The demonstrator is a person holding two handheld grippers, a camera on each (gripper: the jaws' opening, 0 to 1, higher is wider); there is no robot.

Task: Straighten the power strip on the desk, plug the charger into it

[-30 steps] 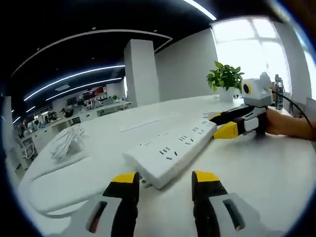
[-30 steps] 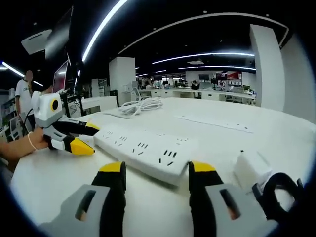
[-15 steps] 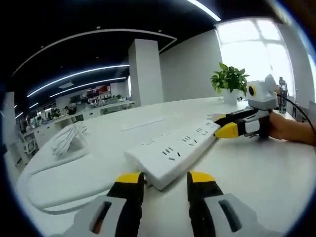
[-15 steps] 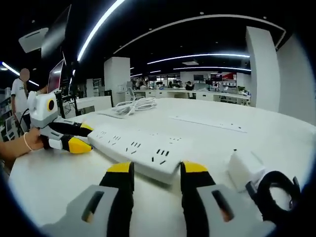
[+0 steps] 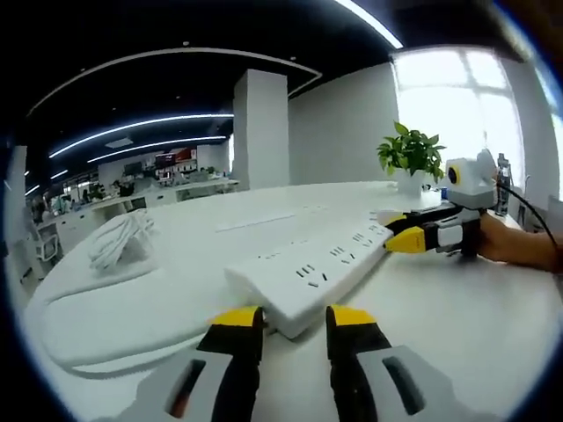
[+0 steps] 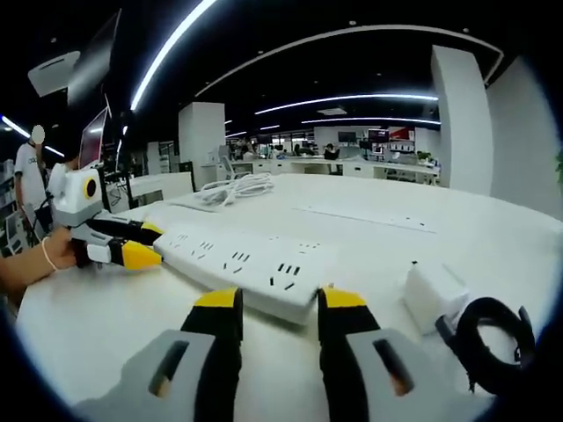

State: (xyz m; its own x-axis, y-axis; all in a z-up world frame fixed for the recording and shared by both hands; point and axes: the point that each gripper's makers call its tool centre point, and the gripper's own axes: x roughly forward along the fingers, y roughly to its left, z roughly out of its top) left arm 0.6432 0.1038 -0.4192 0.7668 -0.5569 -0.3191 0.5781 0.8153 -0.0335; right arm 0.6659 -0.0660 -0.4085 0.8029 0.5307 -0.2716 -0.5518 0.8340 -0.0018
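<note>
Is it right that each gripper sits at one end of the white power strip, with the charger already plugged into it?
Not quite. The grippers do sit at opposite ends of the power strip, but the charger is not plugged in: the right gripper view shows it lying on the desk beside the strip.

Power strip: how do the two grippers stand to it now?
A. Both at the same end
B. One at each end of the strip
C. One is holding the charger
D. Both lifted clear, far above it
B: the left gripper meets the power strip's near end, the right gripper its far end, while the charger lies free on the desk.
</note>
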